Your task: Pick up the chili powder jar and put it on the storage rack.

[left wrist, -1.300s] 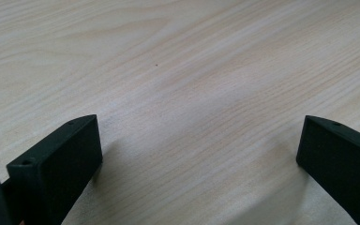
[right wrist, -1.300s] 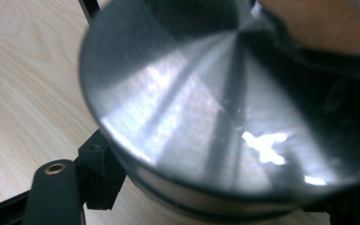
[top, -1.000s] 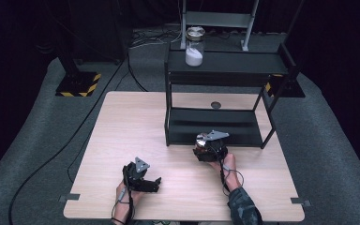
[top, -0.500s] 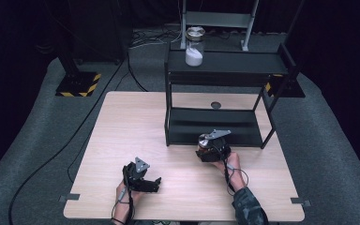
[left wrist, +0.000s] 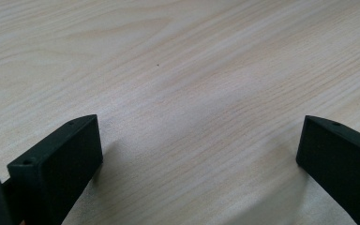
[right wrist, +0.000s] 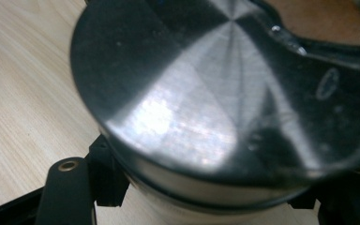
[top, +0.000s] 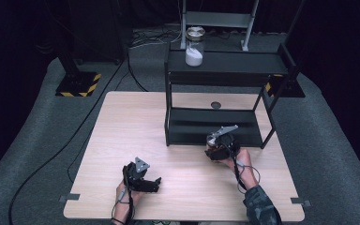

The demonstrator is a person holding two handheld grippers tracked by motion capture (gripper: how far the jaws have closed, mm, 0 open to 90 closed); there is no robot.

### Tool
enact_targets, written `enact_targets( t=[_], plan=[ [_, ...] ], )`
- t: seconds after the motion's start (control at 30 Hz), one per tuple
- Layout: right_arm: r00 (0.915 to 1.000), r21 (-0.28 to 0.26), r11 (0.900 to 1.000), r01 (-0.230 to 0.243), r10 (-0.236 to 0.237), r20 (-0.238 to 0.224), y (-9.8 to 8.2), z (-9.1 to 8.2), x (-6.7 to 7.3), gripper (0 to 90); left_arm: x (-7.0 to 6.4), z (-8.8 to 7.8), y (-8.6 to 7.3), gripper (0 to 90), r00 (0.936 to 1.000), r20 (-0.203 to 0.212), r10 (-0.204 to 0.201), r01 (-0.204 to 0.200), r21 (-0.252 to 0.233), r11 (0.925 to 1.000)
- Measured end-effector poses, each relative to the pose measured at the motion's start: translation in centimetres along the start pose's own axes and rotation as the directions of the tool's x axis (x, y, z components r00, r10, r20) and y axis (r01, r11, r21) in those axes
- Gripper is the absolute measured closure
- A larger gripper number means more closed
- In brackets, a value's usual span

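Left claw (top: 155,180): low over the near-left part of the table (top: 122,122), jaws spread wide with bare wood grain between them in the left gripper view, nothing grasped, well apart from all else. Centre and right: black two-tier rack (top: 225,70) standing on the far half of the table, lower shelf (top: 192,126) bare where visible, upper shelf carrying a glass jar (top: 194,47) part-filled with white powder, upright, toward that shelf's left end. Right claw (top: 214,139): just in front of the rack's lower shelf, clenched on a second jar (right wrist: 201,117), brushed metal lid close before the lens in the right gripper view, jaws pressing on the jar's body below the lid rim. Held jar upright or nearly so, long axis roughly vertical, lifted off the table as far as can be judged; contents hidden. Deciding relation: rack straight ahead of the right claw, away from the person, lower shelf near at hand, upper shelf higher and farther back. Probable next move: jar carried forward onto one tier, axis kept vertical, with enough height to pass the shelf's front edge. Right hand (top: 236,159) plainly the nearer; left claw far off, idle.
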State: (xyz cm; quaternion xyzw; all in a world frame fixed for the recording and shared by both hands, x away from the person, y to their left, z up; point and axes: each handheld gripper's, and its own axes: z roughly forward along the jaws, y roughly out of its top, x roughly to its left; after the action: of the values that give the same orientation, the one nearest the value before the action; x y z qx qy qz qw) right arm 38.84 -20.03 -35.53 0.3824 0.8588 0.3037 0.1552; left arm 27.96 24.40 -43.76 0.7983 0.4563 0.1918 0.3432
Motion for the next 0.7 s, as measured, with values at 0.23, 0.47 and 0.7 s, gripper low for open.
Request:
enact_targets(
  t=[0.23,0.47,0.7],
  plan=[
    [0.9997,0.039,0.999,-0.006,0.005,0.023,0.5,-0.9,-0.8,31.0,0.0,0.0,0.0,0.2,1.0,0.0,0.0,0.0,0.0,1.0],
    [0.9989,0.068,0.998,-0.012,0.009,0.046,0.8,-1.9,-1.6,31.0,0.0,0.0,0.0,0.2,1.0,0.0,0.0,0.0,0.0,1.0],
    [0.9982,0.099,0.995,-0.011,0.006,0.059,1.2,-2.3,-2.0,31.0,0.0,0.0,0.0,0.1,1.0,0.0,0.0,0.0,0.0,1.0]
  ],
)
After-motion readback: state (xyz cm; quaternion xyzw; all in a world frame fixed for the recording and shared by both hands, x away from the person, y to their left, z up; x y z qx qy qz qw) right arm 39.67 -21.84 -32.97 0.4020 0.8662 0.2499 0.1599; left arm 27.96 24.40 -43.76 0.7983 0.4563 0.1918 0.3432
